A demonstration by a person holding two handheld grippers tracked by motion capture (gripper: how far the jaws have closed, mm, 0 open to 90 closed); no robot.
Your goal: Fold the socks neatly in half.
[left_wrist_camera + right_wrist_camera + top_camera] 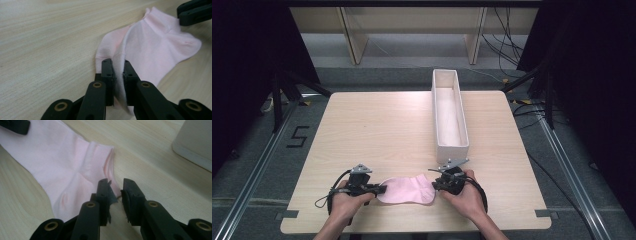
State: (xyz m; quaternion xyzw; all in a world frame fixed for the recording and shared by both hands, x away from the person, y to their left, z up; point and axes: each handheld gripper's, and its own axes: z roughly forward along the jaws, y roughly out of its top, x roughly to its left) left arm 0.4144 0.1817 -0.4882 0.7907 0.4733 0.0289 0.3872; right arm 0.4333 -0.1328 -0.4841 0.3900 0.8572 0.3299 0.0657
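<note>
Floor: marked "5" | left claw: clamped on pink sock | right claw: apart at sock's edge

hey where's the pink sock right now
In the high view the pink sock lies flat near the table's front edge, between the left hand-held gripper, shut on its toe end, and the right hand-held gripper, just before the white bin.

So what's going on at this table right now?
A person works a pink sock lying flat on a wooden table with two handheld grippers. The left gripper is clamped on the sock's toe end. The right gripper sits at the cuff end with jaws apart, the fabric not pinched. A long white bin stands just beyond.
</note>
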